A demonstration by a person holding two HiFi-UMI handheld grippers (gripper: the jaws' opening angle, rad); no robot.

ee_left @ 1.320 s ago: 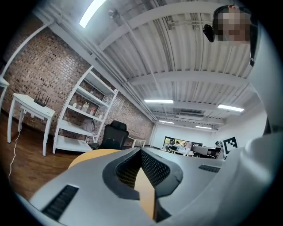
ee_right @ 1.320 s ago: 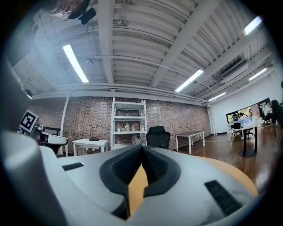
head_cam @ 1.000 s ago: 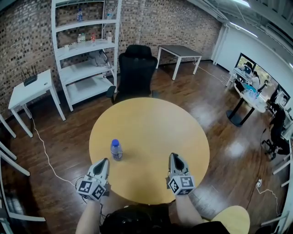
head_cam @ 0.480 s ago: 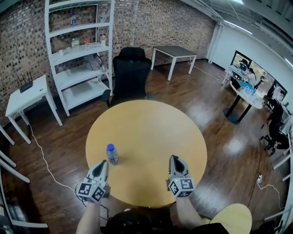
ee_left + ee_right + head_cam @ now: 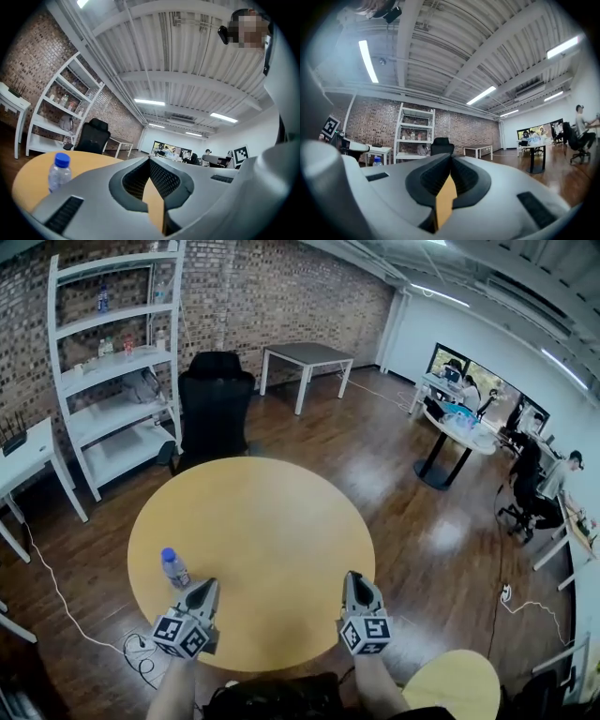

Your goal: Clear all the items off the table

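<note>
Your round tabletop (image 5: 272, 531) carries one upright blue-capped bottle (image 5: 174, 568), close to its left edge and just ahead-left of your left hand-held gripper (image 5: 207, 585). That one and the right hand-held gripper (image 5: 354, 577) sit over the near edge, jaws fully together, gripping nothing. Black chair (image 5: 214, 404) stands beyond the far edge. Bottle label is too small to read.

The round yellow bench (image 5: 281, 521) stands on a dark wood floor (image 5: 422, 540). One blue-capped water bottle (image 5: 174, 568) stands upright near its left edge.
</note>
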